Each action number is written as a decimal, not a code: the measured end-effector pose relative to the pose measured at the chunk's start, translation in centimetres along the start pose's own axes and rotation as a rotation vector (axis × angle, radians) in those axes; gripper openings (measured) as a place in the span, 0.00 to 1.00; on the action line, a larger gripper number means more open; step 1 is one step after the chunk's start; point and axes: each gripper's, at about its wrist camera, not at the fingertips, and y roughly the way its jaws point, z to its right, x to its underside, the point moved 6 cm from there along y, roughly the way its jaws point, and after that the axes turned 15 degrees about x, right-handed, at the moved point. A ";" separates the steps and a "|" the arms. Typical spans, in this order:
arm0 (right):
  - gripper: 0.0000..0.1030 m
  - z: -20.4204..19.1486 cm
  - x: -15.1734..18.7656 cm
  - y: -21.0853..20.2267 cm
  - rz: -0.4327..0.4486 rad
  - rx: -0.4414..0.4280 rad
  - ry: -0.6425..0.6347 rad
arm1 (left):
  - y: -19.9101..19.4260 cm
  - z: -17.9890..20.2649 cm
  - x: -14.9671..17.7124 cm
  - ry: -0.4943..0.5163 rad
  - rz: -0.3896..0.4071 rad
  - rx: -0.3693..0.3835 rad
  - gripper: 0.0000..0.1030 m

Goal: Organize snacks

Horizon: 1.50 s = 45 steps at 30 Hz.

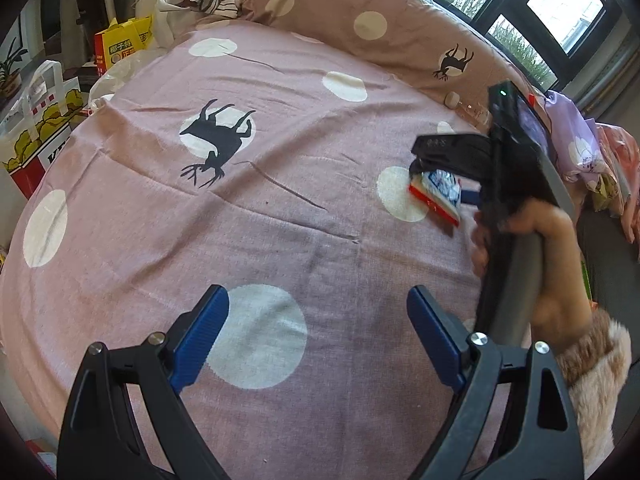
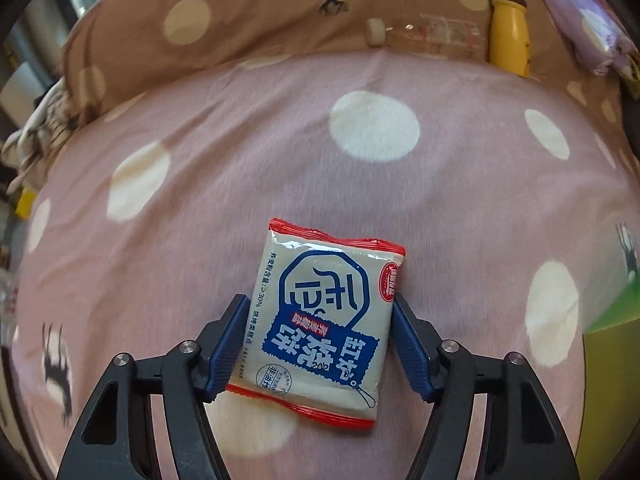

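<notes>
A white snack packet with red edges and blue print sits between my right gripper's blue pads, held just above the pink dotted bedspread. My right gripper is shut on its two sides. The left wrist view shows that gripper with the packet at the right of the bed. My left gripper is open and empty, low over the bedspread near its front edge.
A yellow bottle and a clear plastic bottle lie against the brown dotted pillow at the back. A yellow snack box, a red-and-white bag and clothes stand off the bed's left side. A green box is at right.
</notes>
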 end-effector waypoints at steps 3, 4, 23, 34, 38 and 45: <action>0.68 0.7 2.9 -1.5 -0.022 -0.084 -0.037 | -0.1 0.1 0.1 0.002 0.003 -0.003 0.88; 0.68 1.0 4.0 -2.0 -0.035 -0.113 -0.051 | -0.2 0.2 0.2 0.004 0.005 -0.004 0.88; 0.80 10.5 13.0 -5.5 -0.067 -0.345 0.135 | 4.9 6.4 4.8 0.202 -0.196 0.091 0.84; 0.54 9.0 13.6 -4.2 -0.141 -0.455 0.142 | 8.6 9.9 6.3 0.270 -0.234 0.180 0.42; 0.53 9.3 13.9 -4.7 -0.143 -0.447 0.166 | 7.9 10.8 6.0 0.286 -0.190 0.176 0.36; 0.53 13.6 12.6 -10.3 0.062 -0.454 0.258 | 4.1 17.4 4.9 0.430 -0.050 0.259 0.36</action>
